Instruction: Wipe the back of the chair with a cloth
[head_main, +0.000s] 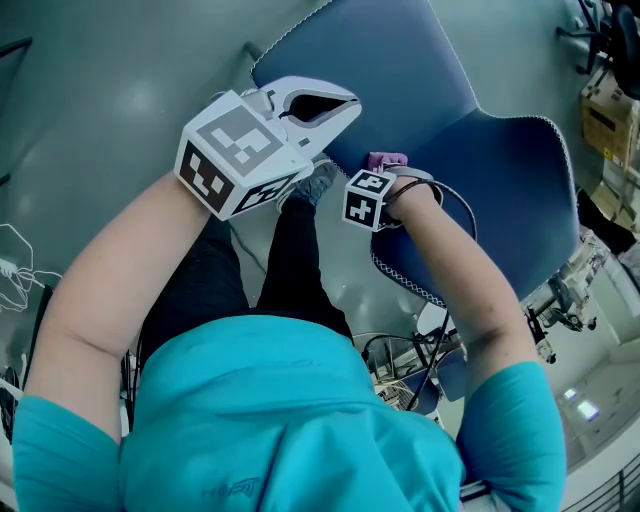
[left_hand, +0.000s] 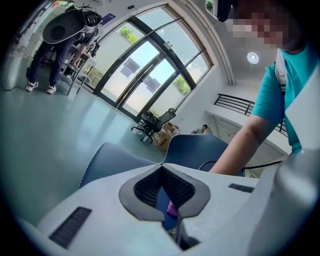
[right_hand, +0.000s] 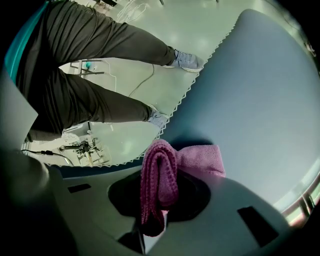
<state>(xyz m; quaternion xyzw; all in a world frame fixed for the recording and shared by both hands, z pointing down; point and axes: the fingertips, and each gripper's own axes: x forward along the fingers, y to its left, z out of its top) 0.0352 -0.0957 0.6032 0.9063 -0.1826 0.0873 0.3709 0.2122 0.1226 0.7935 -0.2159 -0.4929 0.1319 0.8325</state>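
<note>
The blue padded chair (head_main: 500, 180) with white stitched edges stands in front of me. My right gripper (head_main: 385, 172) is shut on a folded pink cloth (head_main: 386, 160) and holds it against the chair's blue surface near the stitched edge. In the right gripper view the cloth (right_hand: 160, 175) bulges out between the jaws of the right gripper (right_hand: 161, 156) and a flap lies flat on the chair (right_hand: 260, 100). My left gripper (head_main: 345, 103) hovers above the chair, a little left of the cloth, shut with nothing in it. In its own view the left gripper (left_hand: 161, 167) points over the chair (left_hand: 112, 160).
My legs and a grey shoe (head_main: 318, 182) stand beside the chair on the pale floor. Cables and a stand (head_main: 405, 365) lie near my right side. Cardboard boxes (head_main: 605, 120) sit far right. An office chair (left_hand: 150, 127) and another person (left_hand: 50, 55) are near the glass doors.
</note>
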